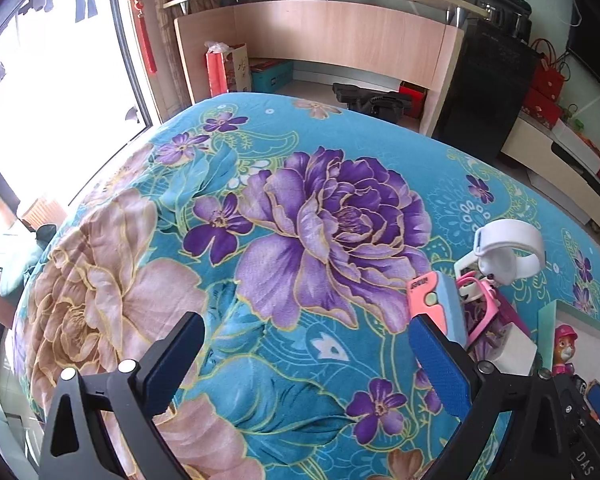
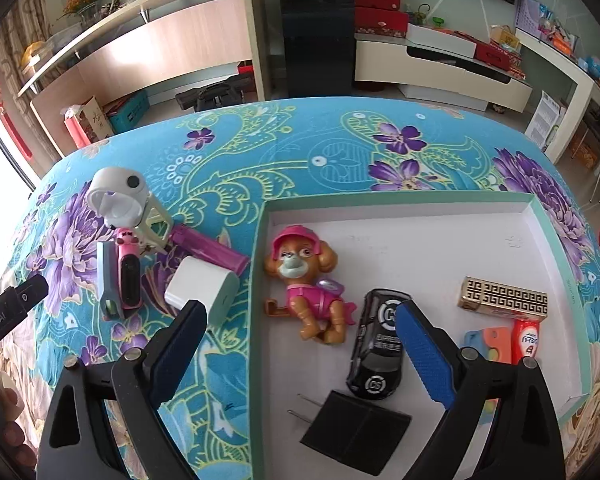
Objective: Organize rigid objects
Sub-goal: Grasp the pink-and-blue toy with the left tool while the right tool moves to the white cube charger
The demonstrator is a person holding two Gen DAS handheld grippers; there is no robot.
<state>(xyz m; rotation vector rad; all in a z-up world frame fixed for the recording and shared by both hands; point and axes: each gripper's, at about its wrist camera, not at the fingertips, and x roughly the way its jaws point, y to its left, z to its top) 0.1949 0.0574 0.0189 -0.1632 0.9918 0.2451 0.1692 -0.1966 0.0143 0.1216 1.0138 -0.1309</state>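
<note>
A white tray with a green rim (image 2: 400, 199) lies on the floral blanket. It holds a pink toy dog (image 2: 308, 280), a black toy car (image 2: 376, 360), a black plug (image 2: 356, 428), a gold box (image 2: 504, 298) and a red tube (image 2: 524, 340). Left of the tray lie a white charger cube (image 2: 204, 288), a purple lighter (image 2: 212, 250), a pink and grey gadget (image 2: 120, 280) and a white round device (image 2: 120, 200). My right gripper (image 2: 300, 312) hangs open over the tray's left part. My left gripper (image 1: 306, 322) is open above bare blanket, left of the loose pile (image 1: 436, 304).
The blanket (image 1: 260, 220) drops off at its far edge toward a wooden desk (image 1: 320, 36) and a black cabinet (image 2: 316, 28). A bright window (image 1: 60, 80) is on the left. A person's hand (image 2: 8, 412) shows at the lower left of the right wrist view.
</note>
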